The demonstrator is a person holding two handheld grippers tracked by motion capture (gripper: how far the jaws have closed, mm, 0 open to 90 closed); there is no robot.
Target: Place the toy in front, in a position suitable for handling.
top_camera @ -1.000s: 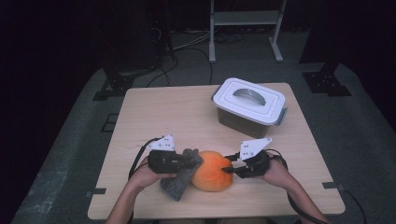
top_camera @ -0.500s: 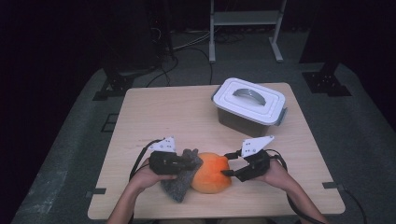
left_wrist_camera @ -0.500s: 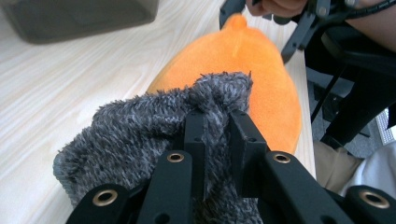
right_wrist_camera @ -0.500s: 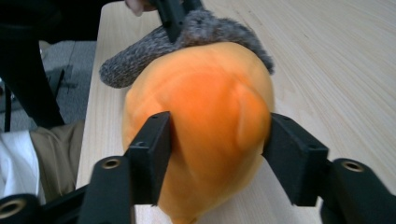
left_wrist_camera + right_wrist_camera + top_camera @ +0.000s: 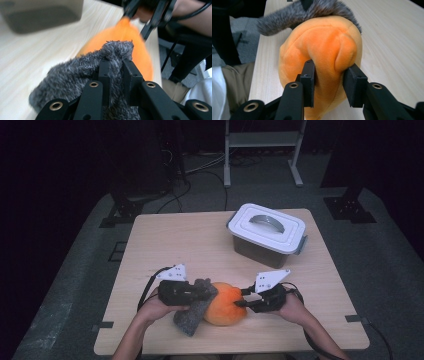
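the left hand-held gripper (image 5: 115, 67) was clamped on the fuzzy grey fabric piece (image 5: 75, 75) just ahead of it, while the right hand-held gripper (image 5: 329, 75), jaws just closing, pinched the round orange plush toy (image 5: 322, 45) between them, both grips apparently secured, any pulling apart or move toward the white lidded plastic box (image 5: 267, 232) farther up the table (image 5: 175, 240) left undone.

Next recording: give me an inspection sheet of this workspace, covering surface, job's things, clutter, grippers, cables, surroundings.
Surface: light wooden table, bare over most of its top.
Job's things: orange plush lying at the near edge; grey furry cloth against its left side, draped partly over it.
Clutter: lidded grey box with a white handled lid, far right of the table, apart from the plush.
Grippers: left gripper shut on the cloth; right gripper pinching a fold of the plush, its jaws having just been closing.
Cables: one black cable trails from each gripper toward the person; more lie on the floor beyond the table.
Surroundings: dark room, grey floor, a white metal stand behind the table.
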